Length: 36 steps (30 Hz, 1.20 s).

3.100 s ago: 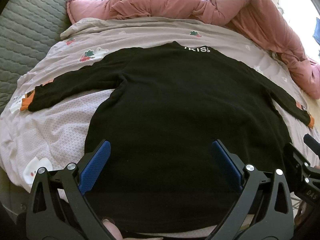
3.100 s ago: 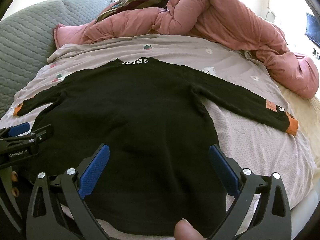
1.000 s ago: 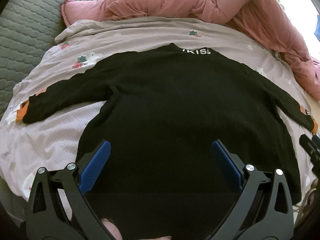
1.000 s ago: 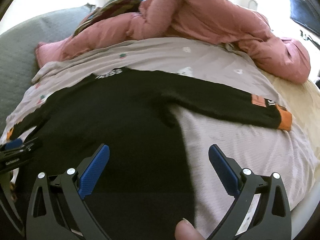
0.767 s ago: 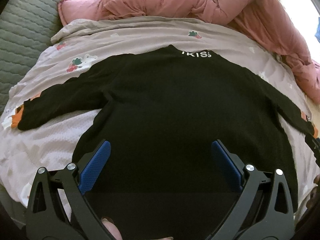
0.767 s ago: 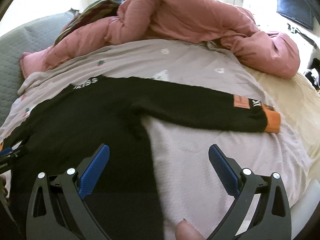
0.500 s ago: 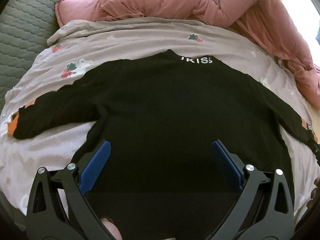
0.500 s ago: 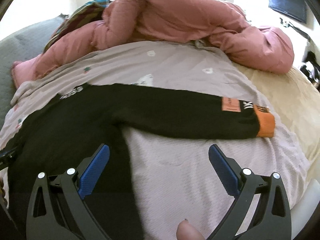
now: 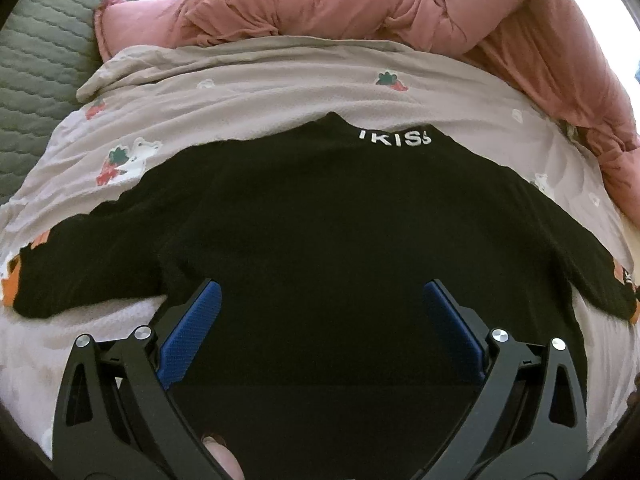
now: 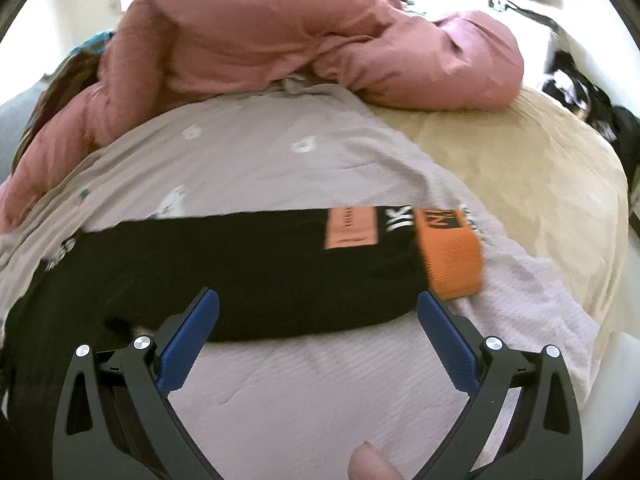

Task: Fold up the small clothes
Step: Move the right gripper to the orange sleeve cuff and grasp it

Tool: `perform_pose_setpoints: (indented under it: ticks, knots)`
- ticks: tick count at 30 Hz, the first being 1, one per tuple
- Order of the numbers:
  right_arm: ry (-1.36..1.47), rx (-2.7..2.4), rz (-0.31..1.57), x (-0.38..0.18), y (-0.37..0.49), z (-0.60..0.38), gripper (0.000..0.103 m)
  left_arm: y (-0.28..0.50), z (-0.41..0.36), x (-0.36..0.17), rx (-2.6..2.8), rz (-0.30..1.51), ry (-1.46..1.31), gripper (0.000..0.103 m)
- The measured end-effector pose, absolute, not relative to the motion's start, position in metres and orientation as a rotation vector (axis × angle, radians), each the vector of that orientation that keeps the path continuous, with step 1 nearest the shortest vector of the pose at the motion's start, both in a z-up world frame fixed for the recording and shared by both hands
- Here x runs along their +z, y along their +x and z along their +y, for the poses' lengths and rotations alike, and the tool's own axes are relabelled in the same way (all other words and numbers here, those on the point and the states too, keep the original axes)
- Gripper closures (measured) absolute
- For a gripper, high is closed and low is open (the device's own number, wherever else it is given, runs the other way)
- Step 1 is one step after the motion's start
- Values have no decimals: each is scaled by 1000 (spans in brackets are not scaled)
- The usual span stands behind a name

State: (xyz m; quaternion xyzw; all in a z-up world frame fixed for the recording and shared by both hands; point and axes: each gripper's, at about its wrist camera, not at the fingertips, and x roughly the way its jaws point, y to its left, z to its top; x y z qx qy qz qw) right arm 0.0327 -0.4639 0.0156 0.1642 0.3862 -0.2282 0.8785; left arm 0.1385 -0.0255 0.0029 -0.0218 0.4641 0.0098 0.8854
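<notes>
1. The left gripper (image 9: 320,312) has its jaws wide open and holds nothing. It hangs over the middle of the black sweater (image 9: 340,232).
2. The right gripper (image 10: 316,320) is wide open too, and empty. It hangs over the sweater's right sleeve (image 10: 248,272), near the orange cuff (image 10: 448,260).
3. The sweater lies flat, spread out on the flowered sheet (image 9: 280,80), its collar toward the pink quilt (image 10: 280,40) at the far edge of the bed.
4. It looks soft, light and floppy, so it will likely bend easily and sag when lifted.
5. A good place to pinch is probably the sleeve close to the cuff, to fold it in across the body.
</notes>
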Motion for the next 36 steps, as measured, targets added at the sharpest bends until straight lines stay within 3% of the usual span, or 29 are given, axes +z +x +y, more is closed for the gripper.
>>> perform_pose_setpoints:
  ticks: [25, 28, 31, 34, 36]
  knots:
    - [415, -654, 894, -23, 56, -550, 8, 210, -35, -17, 2, 923, -34, 8]
    - [409, -687, 926, -31, 63, -557, 31, 209, -29, -22, 11, 922, -33, 8]
    - [431, -688, 936, -35, 66, -561, 43, 208, -22, -23, 12, 919, -48, 8]
    - [391, -677, 906, -25, 67, -554, 75, 208, -17, -23, 14, 913, -54, 8]
    - [372, -645, 885, -18, 68, -547, 84, 207, -16, -23, 8, 914, -61, 8]
